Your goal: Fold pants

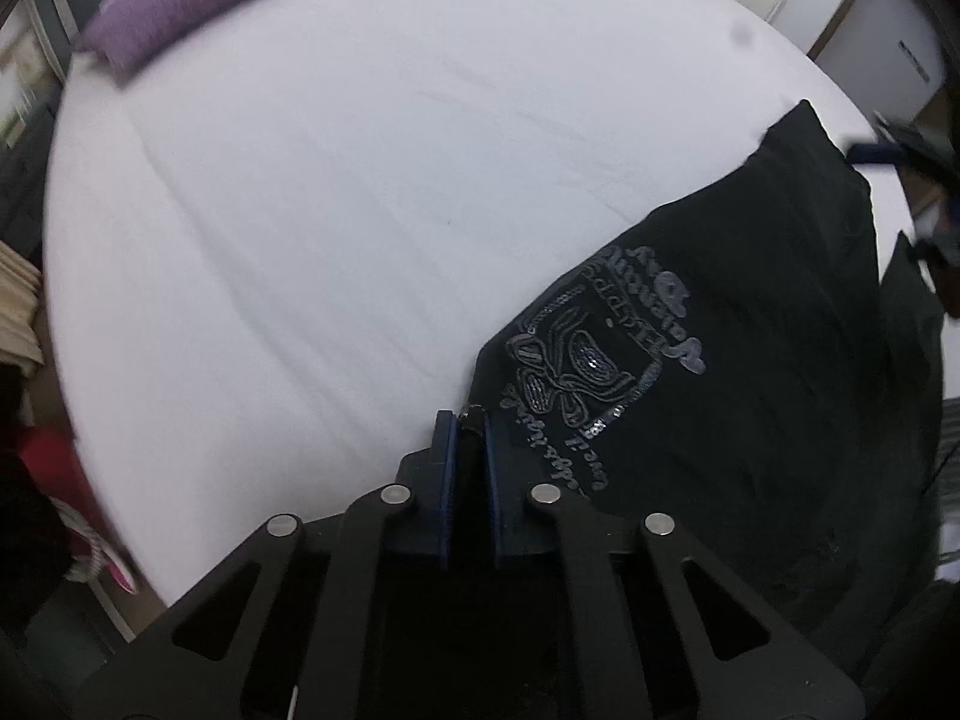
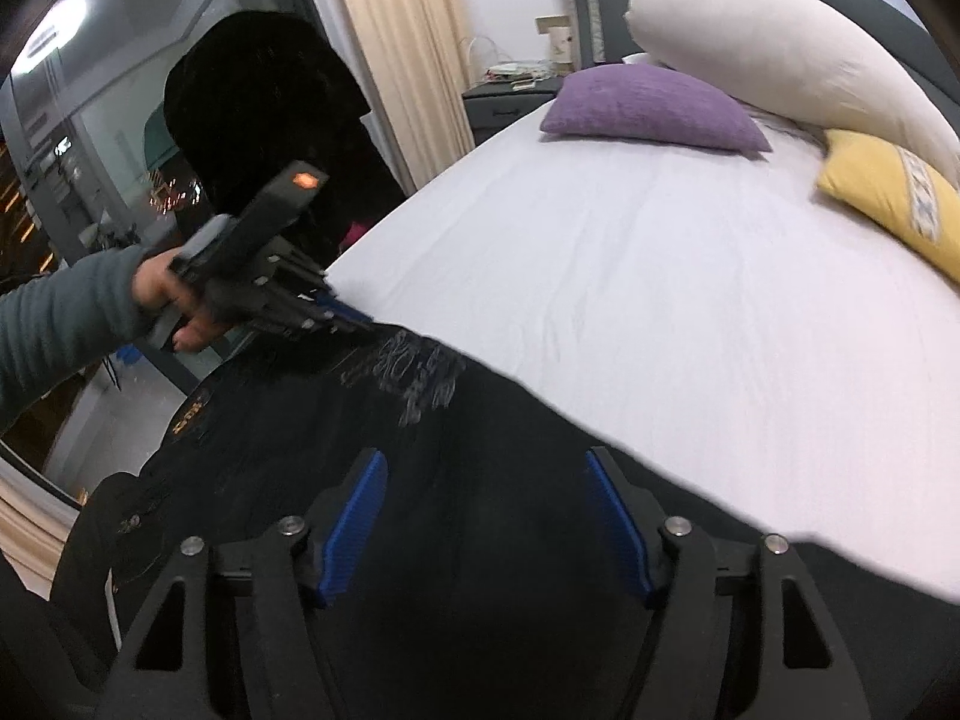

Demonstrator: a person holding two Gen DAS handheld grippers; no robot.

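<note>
Pants: black, with pale stitched lettering; spread on the near right part of the bed, near end hanging over the edge.
Bed: white sheet, bare across the middle and left.
Left gripper: jaws drawn narrow, pinching a fold of the pants' edge at the near left corner; also seen from the right wrist view, tips on the cloth.
Right gripper: jaws wide, holding nothing, poised over the dark cloth; whether it touches cannot be told.
Pillows: purple, yellow and white, at the far end, well apart from the pants.
Handling: likely soft, limp, fairly light; sags where unsupported, and the stitched patch is probably stiffer.
Hold: best at hems or waistband corners, one per gripper, kept taut.
</note>
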